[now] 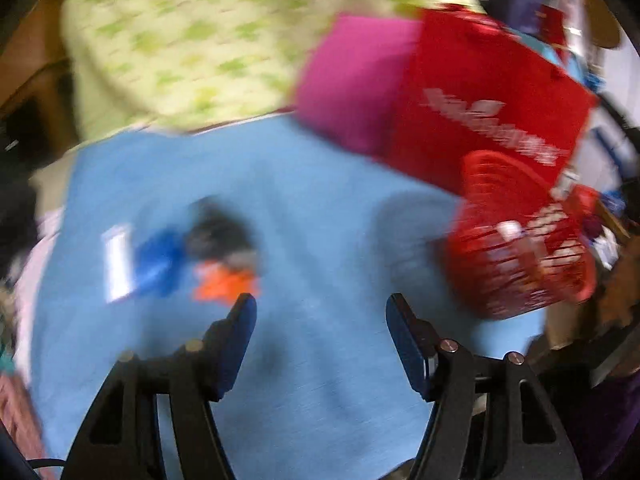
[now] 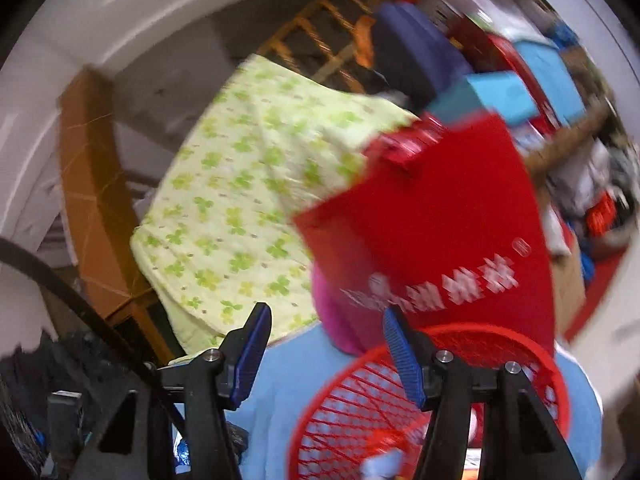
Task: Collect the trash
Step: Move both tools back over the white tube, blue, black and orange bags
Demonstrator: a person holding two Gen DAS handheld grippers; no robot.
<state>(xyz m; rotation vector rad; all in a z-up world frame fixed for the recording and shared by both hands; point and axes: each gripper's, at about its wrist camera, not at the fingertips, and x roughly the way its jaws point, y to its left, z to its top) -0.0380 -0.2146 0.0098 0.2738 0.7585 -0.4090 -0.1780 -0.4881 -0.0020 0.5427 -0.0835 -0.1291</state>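
Both pictures were blurred. The left gripper was held over a light blue cloth, and its jaws were spread wide with nothing between them. A small pile of trash was seen lying on the cloth, ahead and to the left of the jaws: a white piece, a blue piece, a dark piece and an orange piece, close together. What each piece was could not be told.

A red mesh basket was seen at the right edge of the cloth, well apart from the pile. Something pale was seen inside it, but it was too blurred to name. A red bag with white writing stood behind the basket, and something pink was beside the bag. A green clover blanket was spread behind the cloth.

The right gripper was held just above the red mesh basket. Its jaws were also spread wide and nothing was held.
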